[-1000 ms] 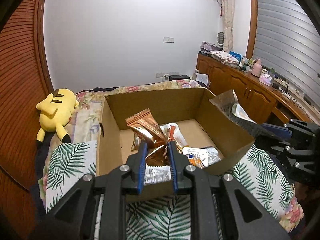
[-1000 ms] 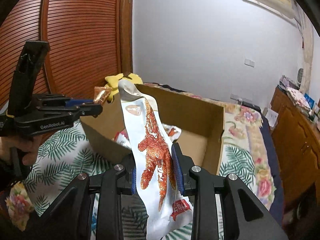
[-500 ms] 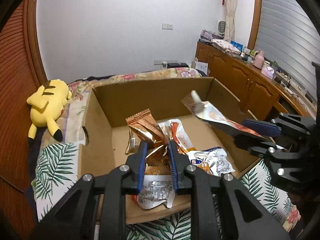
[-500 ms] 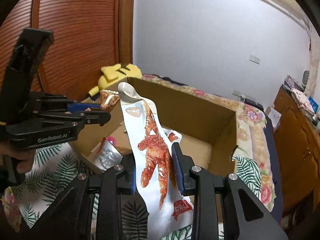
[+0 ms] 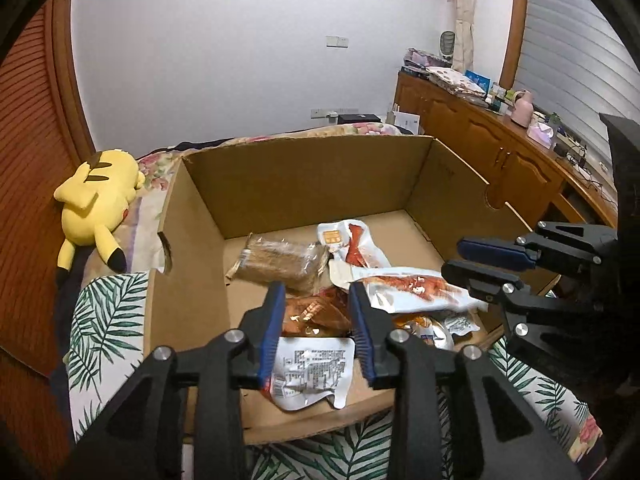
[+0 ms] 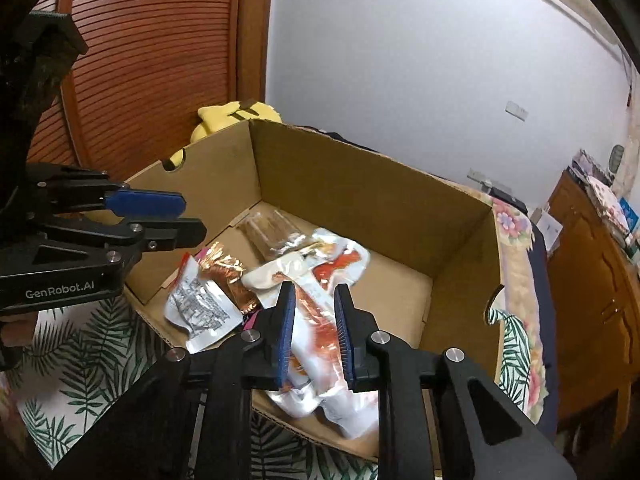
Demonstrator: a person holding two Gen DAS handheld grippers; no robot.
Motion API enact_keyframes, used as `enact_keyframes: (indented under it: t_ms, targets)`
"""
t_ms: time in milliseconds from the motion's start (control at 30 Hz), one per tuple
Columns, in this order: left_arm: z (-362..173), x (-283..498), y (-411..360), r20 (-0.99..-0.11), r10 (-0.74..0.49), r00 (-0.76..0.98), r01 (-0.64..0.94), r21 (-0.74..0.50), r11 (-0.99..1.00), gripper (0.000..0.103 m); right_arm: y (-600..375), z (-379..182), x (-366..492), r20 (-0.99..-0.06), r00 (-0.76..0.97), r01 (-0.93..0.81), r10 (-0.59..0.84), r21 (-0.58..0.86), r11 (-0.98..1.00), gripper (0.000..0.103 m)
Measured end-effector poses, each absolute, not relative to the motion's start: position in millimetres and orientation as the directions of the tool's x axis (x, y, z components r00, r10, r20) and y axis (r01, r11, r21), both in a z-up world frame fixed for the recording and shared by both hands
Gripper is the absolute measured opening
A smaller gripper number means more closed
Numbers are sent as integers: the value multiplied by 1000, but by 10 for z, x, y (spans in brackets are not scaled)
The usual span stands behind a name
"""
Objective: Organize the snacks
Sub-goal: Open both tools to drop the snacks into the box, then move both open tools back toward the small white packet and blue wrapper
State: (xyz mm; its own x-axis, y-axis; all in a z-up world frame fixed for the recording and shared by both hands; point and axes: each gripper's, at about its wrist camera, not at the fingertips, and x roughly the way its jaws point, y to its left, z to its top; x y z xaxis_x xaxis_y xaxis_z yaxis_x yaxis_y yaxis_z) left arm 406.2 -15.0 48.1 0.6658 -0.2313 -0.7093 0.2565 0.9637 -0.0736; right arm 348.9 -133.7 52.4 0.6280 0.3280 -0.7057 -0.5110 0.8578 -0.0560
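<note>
Both packets have left my grip since half a second ago. My left gripper (image 5: 316, 300) stands with its jaws apart over the near end of the cardboard box (image 5: 304, 176), the copper-foil packet (image 5: 316, 314) lying in the box just beneath the gap. My right gripper (image 6: 314, 304) is parted too, the white packet with the red print (image 6: 320, 332) lying loose under it against the near-right wall.
</note>
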Motion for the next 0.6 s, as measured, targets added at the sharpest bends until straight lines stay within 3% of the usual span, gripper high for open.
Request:
enact_keyframes:
  t_ms: [600]
  targets:
    - [705, 3403, -7, -648, -271, 712, 287, -84, 954, 44, -1543, 888, 2691, -609, 680, -482, 408, 48, 875, 23]
